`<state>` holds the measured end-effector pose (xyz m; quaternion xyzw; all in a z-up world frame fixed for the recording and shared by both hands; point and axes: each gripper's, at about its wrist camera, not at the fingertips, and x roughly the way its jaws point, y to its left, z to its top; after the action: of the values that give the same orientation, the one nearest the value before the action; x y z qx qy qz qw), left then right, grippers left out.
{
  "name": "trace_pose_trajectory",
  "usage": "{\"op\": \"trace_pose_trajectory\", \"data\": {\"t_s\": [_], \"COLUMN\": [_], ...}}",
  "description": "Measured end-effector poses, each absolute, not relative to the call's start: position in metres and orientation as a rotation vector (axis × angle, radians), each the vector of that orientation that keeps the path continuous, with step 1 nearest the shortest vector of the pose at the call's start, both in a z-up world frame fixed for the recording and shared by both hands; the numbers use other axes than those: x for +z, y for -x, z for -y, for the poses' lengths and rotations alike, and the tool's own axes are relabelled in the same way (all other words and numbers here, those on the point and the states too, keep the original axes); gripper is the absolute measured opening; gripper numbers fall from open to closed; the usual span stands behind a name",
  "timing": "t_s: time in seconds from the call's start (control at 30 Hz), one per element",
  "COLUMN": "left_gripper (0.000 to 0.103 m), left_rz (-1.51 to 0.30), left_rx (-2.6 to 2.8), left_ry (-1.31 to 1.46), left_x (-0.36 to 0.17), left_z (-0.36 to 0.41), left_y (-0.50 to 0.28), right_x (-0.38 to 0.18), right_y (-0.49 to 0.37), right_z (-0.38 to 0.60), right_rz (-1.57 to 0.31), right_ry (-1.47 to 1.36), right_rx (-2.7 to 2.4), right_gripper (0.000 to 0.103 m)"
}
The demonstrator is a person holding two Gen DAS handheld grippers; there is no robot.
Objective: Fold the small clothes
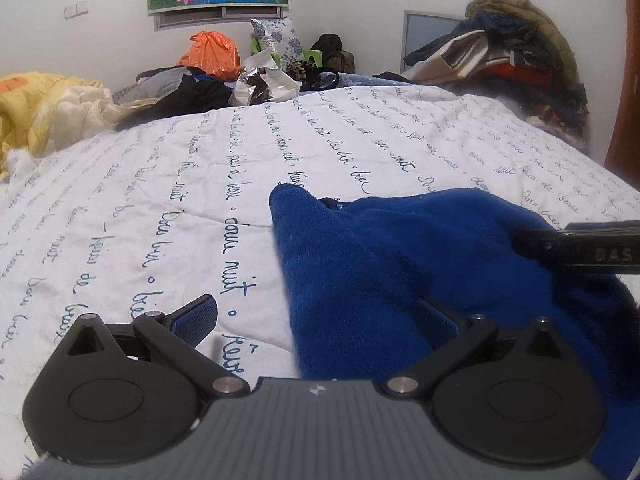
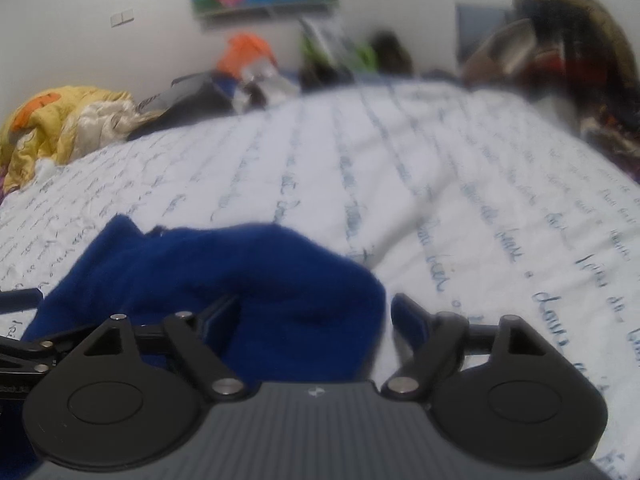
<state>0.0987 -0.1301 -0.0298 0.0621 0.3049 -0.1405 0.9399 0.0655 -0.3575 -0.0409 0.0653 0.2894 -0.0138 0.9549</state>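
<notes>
Left wrist view: the left gripper (image 1: 316, 316) occupies the lower frame with its fingers (image 1: 198, 318) spread wide. The left finger stands over the bare bedspread (image 1: 160, 200), white with dark blue script. The right finger is partly buried under the edge of the blue fleece garment (image 1: 400, 264), which lies bunched on the bed from centre to lower right. Nothing is pinched. At the right edge the right gripper (image 1: 576, 248) reaches in over the garment.

Right wrist view (blurred): the right gripper (image 2: 316, 312) has its fingers (image 2: 410, 316) wide apart. A fold of the blue fleece garment (image 2: 240, 280) lies between them, close against the left finger and clear of the right one. No grip is visible.

In the upper frame, past the far edge of the bed, are an orange bag (image 1: 212, 54), a yellow quilt (image 1: 44, 108) at the left and a heap of clothes (image 1: 508, 60) at the right.
</notes>
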Motion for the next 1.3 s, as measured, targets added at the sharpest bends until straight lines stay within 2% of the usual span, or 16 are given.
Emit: {"op": "trace_pose_trajectory", "data": {"t_s": [0.2, 0.47, 0.63, 0.83, 1.0, 1.07, 1.13, 1.2, 1.23, 1.3], "left_gripper": [0.103, 0.103, 0.103, 0.099, 0.081, 0.068, 0.059, 0.042, 0.026, 0.023], "left_rz": [-0.618, -0.676, -0.748, -0.81, -0.828, -0.832, -0.84, -0.857, -0.863, -0.846], "left_rx": [-0.291, -0.378, -0.446, -0.583, -0.645, -0.645, -0.637, -0.622, -0.606, -0.612], "left_ry": [-0.083, 0.054, 0.185, 0.279, 0.311, 0.303, 0.299, 0.299, 0.29, 0.276], "left_x": [-0.033, -0.03, -0.03, -0.031, -0.034, -0.035, -0.036, -0.036, -0.036, -0.034], "left_z": [0.126, 0.098, 0.082, 0.09, 0.106, 0.111, 0.114, 0.115, 0.114, 0.113], "left_y": [-0.098, -0.106, -0.13, -0.165, -0.187, -0.195, -0.203, -0.211, -0.213, -0.211], "right_x": [-0.045, -0.033, -0.049, -0.062, -0.063, -0.063, -0.063, -0.065, -0.069, -0.066], "right_y": [-0.053, -0.043, -0.051, -0.078, -0.115, -0.127, -0.137, -0.147, -0.15, -0.144], "right_z": [0.34, 0.383, 0.421, 0.431, 0.421, 0.418, 0.416, 0.417, 0.418, 0.415], "right_rz": [-0.551, -0.57, -0.694, -0.692, -0.701, -0.696, -0.691, -0.714, -0.731, -0.713], "right_ry": [-0.019, -0.286, -0.504, -0.648, -0.648, -0.637, -0.614, -0.61, -0.62, -0.584], "right_rx": [-0.047, 0.015, 0.139, 0.404, 0.518, 0.53, 0.507, 0.455, 0.441, 0.431], "right_gripper": [0.084, 0.084, 0.084, 0.086, 0.085, 0.083, 0.066, 0.031, 0.03, 0.026]}}
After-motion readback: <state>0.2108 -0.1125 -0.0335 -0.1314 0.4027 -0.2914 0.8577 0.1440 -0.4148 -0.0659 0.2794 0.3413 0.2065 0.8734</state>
